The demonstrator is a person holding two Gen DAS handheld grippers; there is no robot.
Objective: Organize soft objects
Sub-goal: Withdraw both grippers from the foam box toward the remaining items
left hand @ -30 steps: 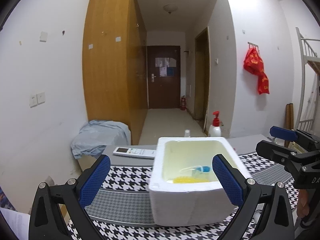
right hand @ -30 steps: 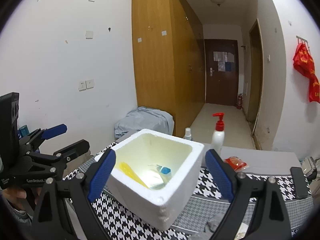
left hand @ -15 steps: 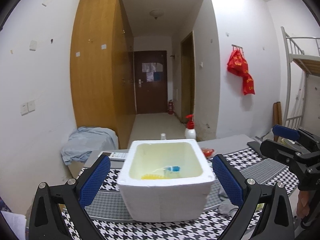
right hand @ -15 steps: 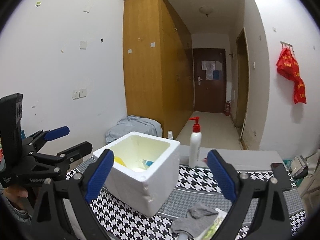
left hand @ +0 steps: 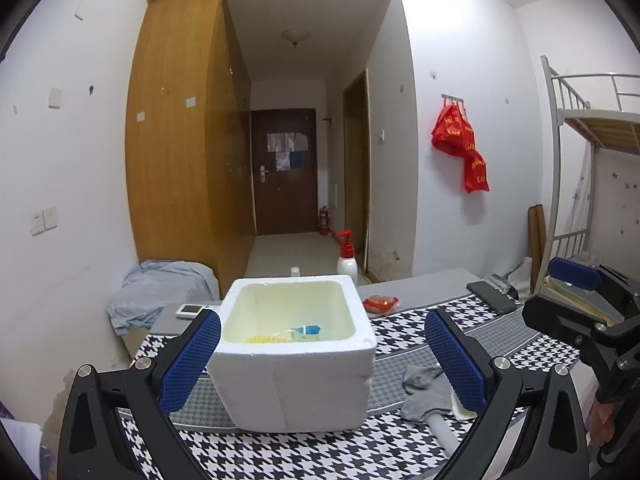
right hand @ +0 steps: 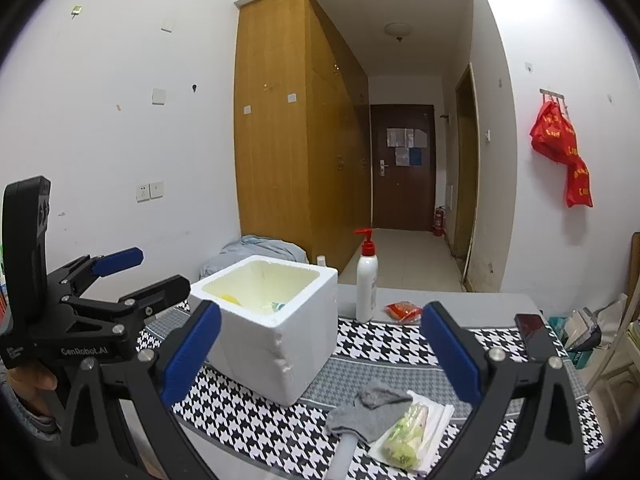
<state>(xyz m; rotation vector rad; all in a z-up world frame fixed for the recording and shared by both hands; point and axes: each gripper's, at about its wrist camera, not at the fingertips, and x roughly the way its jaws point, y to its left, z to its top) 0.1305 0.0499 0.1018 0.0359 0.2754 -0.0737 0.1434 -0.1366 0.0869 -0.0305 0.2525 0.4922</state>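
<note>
A white foam box (left hand: 294, 356) stands on the houndstooth table cloth (left hand: 360, 448); it also shows in the right wrist view (right hand: 276, 320). Yellow and blue items lie inside it (left hand: 296, 332). A grey sock (right hand: 368, 410) lies right of the box, over a white tube and beside a clear packet with green filling (right hand: 408, 432). The sock also shows in the left wrist view (left hand: 424, 394). My left gripper (left hand: 322, 356) is open and empty, in front of the box. My right gripper (right hand: 320, 352) is open and empty, above the sock.
A pump bottle (right hand: 366, 280), a red packet (right hand: 402, 310) and a black phone (right hand: 532, 334) sit at the table's far side. A white remote (left hand: 192, 309) lies behind the box. Grey cloth (left hand: 160, 292) is heaped by the wall.
Both grippers have pulled back and up from the box. The sock and the packet have come into view on the right. Both stay open.
</note>
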